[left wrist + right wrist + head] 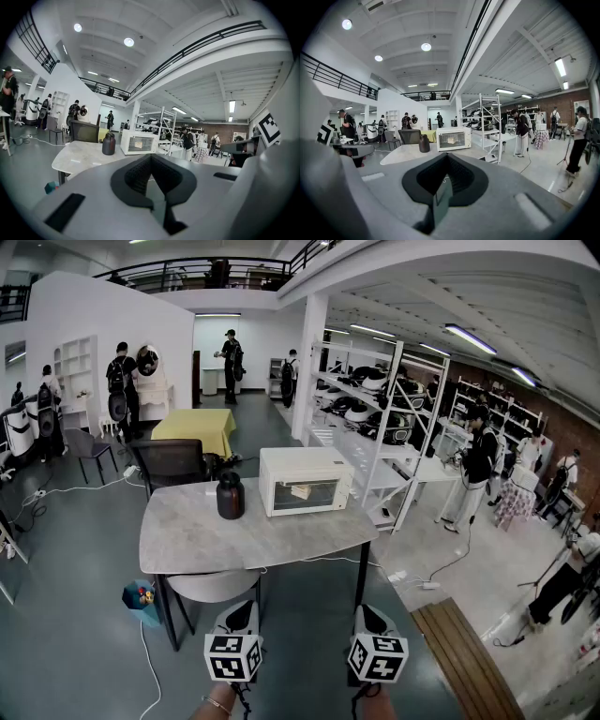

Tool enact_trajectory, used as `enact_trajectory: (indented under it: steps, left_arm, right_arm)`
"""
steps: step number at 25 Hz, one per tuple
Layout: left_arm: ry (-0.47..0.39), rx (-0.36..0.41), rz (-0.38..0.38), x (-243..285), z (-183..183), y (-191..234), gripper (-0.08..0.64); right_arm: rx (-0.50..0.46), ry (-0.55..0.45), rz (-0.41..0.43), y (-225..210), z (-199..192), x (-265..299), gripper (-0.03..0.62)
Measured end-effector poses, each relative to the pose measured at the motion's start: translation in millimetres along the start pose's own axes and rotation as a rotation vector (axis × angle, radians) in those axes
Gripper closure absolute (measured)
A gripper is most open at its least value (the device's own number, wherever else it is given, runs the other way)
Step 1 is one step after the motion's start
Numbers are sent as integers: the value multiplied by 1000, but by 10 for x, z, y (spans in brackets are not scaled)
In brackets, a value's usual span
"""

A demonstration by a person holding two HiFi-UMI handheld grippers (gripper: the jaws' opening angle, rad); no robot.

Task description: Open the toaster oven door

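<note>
A white toaster oven [305,481] stands on the far right part of a grey marble-look table [206,531], its glass door closed. It also shows small and distant in the left gripper view [139,142] and the right gripper view [453,138]. Both grippers hang low in front of me, well short of the table. My left gripper [239,613] and my right gripper [370,615] point toward the table side by side. In each gripper's own view, the left gripper [151,164] and the right gripper [446,161] have their jaws together with nothing held.
A dark jar [231,496] sits on the table left of the oven. A black chair [169,463] is behind the table and a white seat [214,585] under it. On the floor are a blue box [141,601] and a wooden bench [464,652]. White shelving [394,418] and several people stand around.
</note>
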State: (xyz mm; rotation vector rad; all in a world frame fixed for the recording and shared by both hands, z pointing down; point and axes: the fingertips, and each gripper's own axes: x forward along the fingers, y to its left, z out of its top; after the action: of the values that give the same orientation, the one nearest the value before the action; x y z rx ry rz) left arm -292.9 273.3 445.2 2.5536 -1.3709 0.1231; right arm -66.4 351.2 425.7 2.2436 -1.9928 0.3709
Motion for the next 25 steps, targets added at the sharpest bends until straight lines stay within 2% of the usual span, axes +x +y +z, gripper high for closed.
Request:
enact_trajectory:
  steps: [7,13,25]
  left_arm:
    - [2,2,2,-20,-8,107,555]
    - [12,-3,-11,-6,-65,228,555]
    - [49,24,-45,36,-225,375,555]
  right_arm:
    - [-1,3,-5,80,-8,21,588]
    - [-29,50,25,267,-134,100,588]
    - [58,69,-72,142,-314,42,588]
